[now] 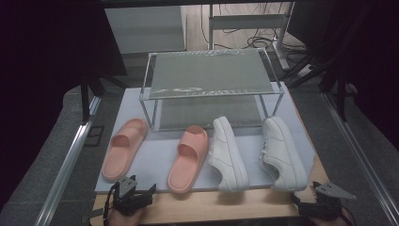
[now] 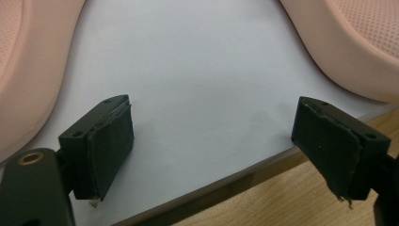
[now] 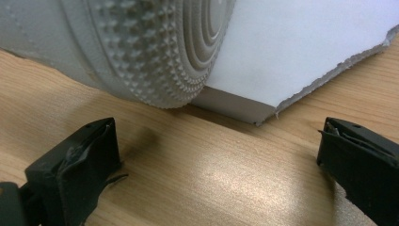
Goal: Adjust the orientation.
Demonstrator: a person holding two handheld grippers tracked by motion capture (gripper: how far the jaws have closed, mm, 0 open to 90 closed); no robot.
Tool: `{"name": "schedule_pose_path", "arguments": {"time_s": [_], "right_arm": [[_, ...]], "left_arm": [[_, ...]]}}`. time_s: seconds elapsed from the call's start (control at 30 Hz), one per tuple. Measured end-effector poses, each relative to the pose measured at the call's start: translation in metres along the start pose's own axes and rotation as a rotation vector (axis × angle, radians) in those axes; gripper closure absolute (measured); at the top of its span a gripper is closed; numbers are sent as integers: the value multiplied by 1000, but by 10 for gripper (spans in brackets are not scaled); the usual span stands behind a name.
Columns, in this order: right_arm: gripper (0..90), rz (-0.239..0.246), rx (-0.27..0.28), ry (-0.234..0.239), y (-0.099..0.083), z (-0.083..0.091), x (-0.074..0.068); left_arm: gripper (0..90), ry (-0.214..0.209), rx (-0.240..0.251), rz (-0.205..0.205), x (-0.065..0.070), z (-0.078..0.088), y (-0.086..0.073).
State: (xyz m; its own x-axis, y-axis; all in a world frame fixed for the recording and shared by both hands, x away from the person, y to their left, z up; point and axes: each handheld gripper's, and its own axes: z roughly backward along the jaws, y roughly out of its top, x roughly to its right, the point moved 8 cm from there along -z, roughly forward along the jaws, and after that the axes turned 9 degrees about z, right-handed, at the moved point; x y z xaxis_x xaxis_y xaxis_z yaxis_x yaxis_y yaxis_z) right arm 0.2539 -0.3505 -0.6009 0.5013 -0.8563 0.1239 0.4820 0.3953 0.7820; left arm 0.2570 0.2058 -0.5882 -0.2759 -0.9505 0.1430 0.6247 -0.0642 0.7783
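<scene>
wooden tabletop point(image 1: 226, 207): both tongs point(image 1: 136, 188) point(image 1: 314, 192) gape, empty, near smooth pink slides point(image 1: 189, 157).

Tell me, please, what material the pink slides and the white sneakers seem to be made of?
Pink slides: probably moulded foam or rubber, matte, one seamless piece with a fine dotted footbed. White sneakers: likely smooth leather or imitation, stitched panels; sole looks rubber, with studded tread rings.

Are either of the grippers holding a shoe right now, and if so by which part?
Nothing is held: the left gripper and the right gripper both stand open and empty.
</scene>
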Motion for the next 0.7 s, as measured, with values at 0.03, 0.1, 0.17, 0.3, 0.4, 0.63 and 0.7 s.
{"name": "schedule_pose_path", "arguments": {"time_s": [0.03,0.1,0.17,0.3,0.4,0.63,0.7], "right_arm": [[0,0,0,-1,0,0,0],[0,-4,-3,-3,0,0,0],[0,-5,-4,-5,0,0,0],[0,-12,-3,-15,1,-1,0],[0,-17,1,-25,1,-1,0],[0,-20,9,-27,1,-1,-1],[0,-19,11,-24,1,-1,-1]], "left_arm": [[132,-1,0,1,0,0,0],[130,-2,0,2,0,0,0],[129,-2,0,2,0,0,0],[127,-2,1,2,0,0,0],[127,-3,1,3,0,0,0],[126,-1,1,7,0,0,0],[125,1,1,8,0,-1,0]]}}
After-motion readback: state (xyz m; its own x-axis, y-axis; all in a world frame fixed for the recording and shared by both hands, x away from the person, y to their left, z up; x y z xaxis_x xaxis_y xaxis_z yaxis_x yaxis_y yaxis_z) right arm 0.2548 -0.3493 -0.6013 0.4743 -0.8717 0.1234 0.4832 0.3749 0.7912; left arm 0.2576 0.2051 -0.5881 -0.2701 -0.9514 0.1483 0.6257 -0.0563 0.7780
